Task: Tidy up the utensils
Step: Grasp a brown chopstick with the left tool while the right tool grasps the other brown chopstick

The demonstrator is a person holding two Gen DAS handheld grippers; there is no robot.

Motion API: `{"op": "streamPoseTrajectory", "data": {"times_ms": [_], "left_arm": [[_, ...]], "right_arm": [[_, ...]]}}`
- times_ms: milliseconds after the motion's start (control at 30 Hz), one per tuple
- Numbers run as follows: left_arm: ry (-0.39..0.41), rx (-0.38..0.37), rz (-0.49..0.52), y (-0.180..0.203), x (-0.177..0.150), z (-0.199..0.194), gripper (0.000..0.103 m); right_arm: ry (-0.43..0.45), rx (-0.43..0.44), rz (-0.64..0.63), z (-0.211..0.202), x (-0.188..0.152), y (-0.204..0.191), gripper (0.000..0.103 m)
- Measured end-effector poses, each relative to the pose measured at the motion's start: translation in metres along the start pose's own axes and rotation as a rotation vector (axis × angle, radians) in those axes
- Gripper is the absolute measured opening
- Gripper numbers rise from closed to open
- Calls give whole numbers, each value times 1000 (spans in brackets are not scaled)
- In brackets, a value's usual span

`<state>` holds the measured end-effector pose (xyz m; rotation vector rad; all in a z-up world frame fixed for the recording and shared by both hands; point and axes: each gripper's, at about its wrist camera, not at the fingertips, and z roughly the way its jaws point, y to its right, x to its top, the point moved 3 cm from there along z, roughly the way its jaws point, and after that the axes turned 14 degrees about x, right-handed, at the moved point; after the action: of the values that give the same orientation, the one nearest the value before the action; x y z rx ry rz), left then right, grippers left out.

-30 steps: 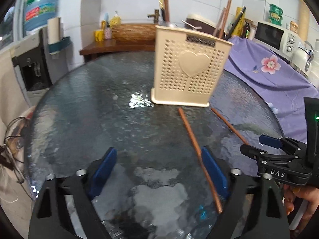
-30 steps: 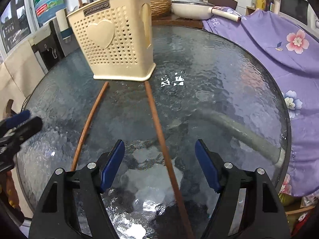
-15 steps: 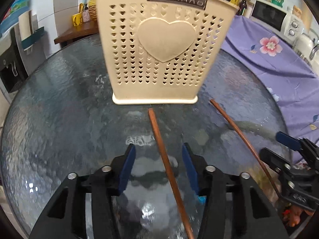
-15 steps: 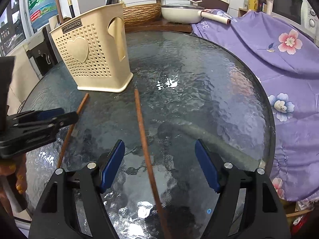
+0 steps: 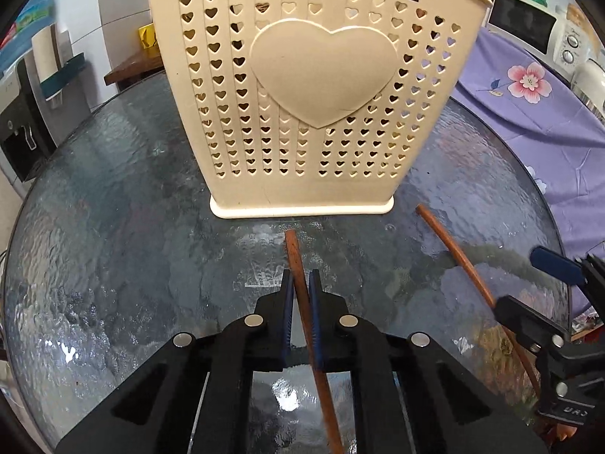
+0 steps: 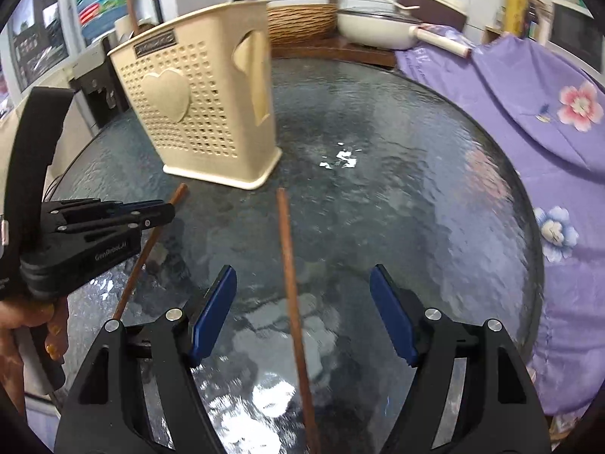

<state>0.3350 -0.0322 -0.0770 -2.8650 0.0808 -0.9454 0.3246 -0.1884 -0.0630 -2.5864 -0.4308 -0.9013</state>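
A cream perforated utensil holder (image 5: pixel 310 87) with a heart stands on the round glass table (image 5: pixel 113 227); it also shows in the right wrist view (image 6: pixel 204 113). Two brown chopsticks lie in front of it. My left gripper (image 5: pixel 300 287) is shut on the left chopstick (image 5: pixel 293 249), near its far end. The left gripper also shows in the right wrist view (image 6: pixel 162 210), with that chopstick (image 6: pixel 151 242). My right gripper (image 6: pixel 302 314) is open, its blue pads either side of the right chopstick (image 6: pixel 289 265) without touching it. That chopstick (image 5: pixel 453 253) and the right gripper (image 5: pixel 537 283) also show in the left wrist view.
A purple flowered cloth (image 6: pixel 529 113) covers furniture right of the table. Behind the table stand a wooden counter with a wicker basket (image 6: pixel 302 22) and a white pan (image 6: pixel 374 26). A microwave (image 5: pixel 525 22) is at the far right. The table rim curves close on the right (image 6: pixel 529 227).
My left gripper moved forward toward the holder and closed on the left chopstick. My right gripper shifted so the right chopstick lies centred between its open pads.
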Motion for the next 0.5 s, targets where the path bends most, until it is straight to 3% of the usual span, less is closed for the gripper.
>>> {"op": "streamPoseTrajectory", "data": {"times_ms": [33,167,300,500], "left_arm": [[0,0,1,1,0,0,8],[-4,-9,-10,-4,-1,0,8],[-5,-6,-7,-6,0,1,8],[5,13,16,-3,3,2,8]], "right_arm": [[-13,13,-3,4,3,-1,64],[-47,44,-8,20,14,-4,59],[-101,51,-7,41,22,-2,41],[-117,16,-28,51,31,0,27]]}}
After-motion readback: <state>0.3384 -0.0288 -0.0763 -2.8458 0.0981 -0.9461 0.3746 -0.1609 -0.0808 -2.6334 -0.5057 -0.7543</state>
